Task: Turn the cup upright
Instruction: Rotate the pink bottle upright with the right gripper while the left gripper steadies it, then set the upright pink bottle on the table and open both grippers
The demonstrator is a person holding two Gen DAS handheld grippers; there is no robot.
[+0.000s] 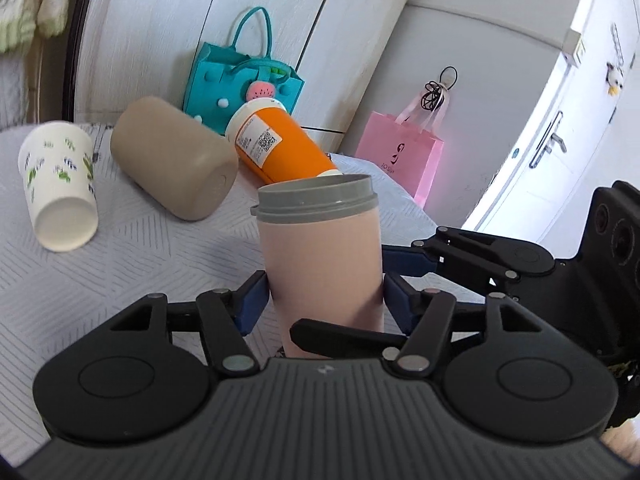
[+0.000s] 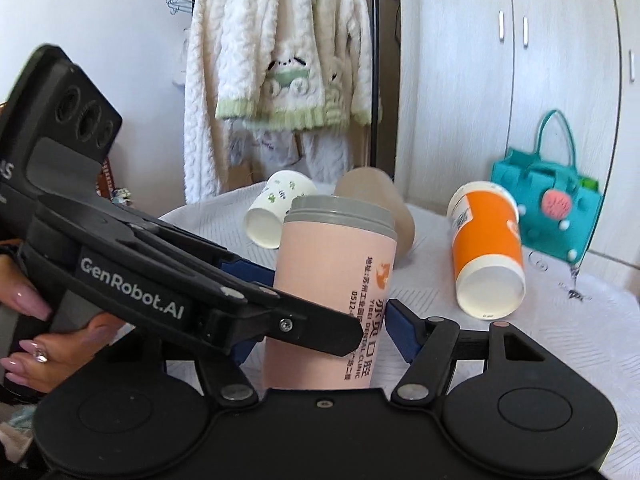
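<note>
A pink cup (image 1: 320, 260) with a grey lid stands upright on the white table; it also shows in the right wrist view (image 2: 332, 296). My left gripper (image 1: 324, 300) has its blue pads on both sides of the cup's lower body, shut on it. My right gripper (image 2: 324, 328) also brackets the cup from the other side; its right pad (image 2: 402, 332) stands slightly off the cup, so it looks open. The right gripper's fingers (image 1: 404, 258) show beside the cup in the left view.
Three other cups lie on their sides: a white leaf-print cup (image 1: 60, 188), a beige cup (image 1: 176, 160) and an orange cup (image 1: 280, 144). A teal bag (image 1: 244, 76) and a pink bag (image 1: 404, 152) stand behind. A wardrobe and a door are beyond the table (image 1: 120, 260).
</note>
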